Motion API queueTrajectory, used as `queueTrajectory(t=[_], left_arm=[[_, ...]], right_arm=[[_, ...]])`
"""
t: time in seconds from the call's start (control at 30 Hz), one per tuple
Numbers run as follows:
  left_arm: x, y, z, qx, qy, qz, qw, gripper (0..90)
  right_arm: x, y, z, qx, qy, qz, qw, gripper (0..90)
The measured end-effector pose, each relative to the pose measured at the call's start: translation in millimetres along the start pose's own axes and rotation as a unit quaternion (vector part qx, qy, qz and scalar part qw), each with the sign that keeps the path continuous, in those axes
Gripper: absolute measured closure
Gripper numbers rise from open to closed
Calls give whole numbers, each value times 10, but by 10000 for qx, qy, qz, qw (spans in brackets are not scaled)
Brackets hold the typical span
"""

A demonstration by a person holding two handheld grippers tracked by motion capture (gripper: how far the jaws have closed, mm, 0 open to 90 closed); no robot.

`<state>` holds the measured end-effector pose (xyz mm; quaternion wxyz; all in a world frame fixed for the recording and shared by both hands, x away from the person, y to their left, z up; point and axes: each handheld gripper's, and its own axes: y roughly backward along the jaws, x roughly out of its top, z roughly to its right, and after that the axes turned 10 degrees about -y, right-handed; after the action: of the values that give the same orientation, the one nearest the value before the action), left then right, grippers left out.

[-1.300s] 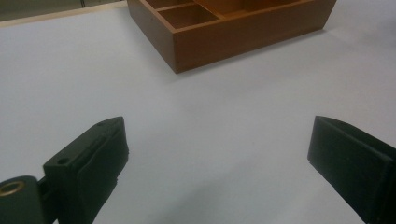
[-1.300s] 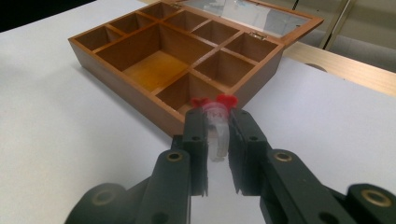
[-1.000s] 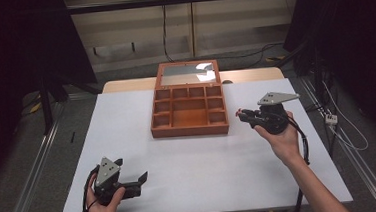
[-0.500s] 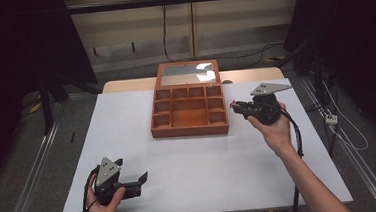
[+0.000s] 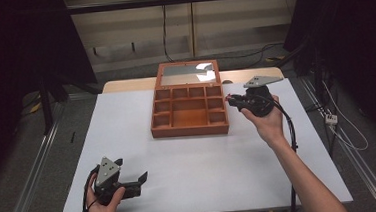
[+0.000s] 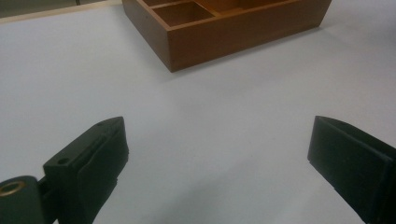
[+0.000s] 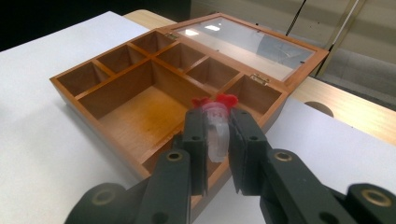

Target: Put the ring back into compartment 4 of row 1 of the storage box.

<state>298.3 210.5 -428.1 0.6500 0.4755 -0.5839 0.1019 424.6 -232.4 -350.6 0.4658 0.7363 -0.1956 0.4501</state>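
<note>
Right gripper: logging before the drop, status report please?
Right gripper shut on red-capped vial, at wooden box right edge. Left gripper open, idle. Compartments empty, lid open.

high view looks down fwd over whole table; both gripper cams sit low & close, each facing the wooden compartment box, shared by all

A white table spans the middle of the high view, and on it, toward the upper centre of the frame, sits an open wooden box with small compartments, its glass lid leaning back over the far edge.
</note>
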Motion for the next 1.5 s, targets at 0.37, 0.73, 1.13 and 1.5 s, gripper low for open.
queueTrajectory(t=[0.37, 0.73, 1.13, 1.5], left_arm=[[-4, 11, -5, -24, -61, -9, 10000, 49], [-9, 25, -14, 14, -15, -1, 10000, 48], [1, 21, -4, -6, -96, 8, 10000, 48], [-8, 27, -13, -6, -46, 16, 10000, 48]], right_arm=[[106, -201, 60, -1, -97, 30, 9999, 781], [254, -360, 65, -19, -11, 19, 10000, 781], [347, -488, 83, -43, -72, 89, 9999, 781], [394, -666, 171, -103, -165, -4, 9998, 781]])
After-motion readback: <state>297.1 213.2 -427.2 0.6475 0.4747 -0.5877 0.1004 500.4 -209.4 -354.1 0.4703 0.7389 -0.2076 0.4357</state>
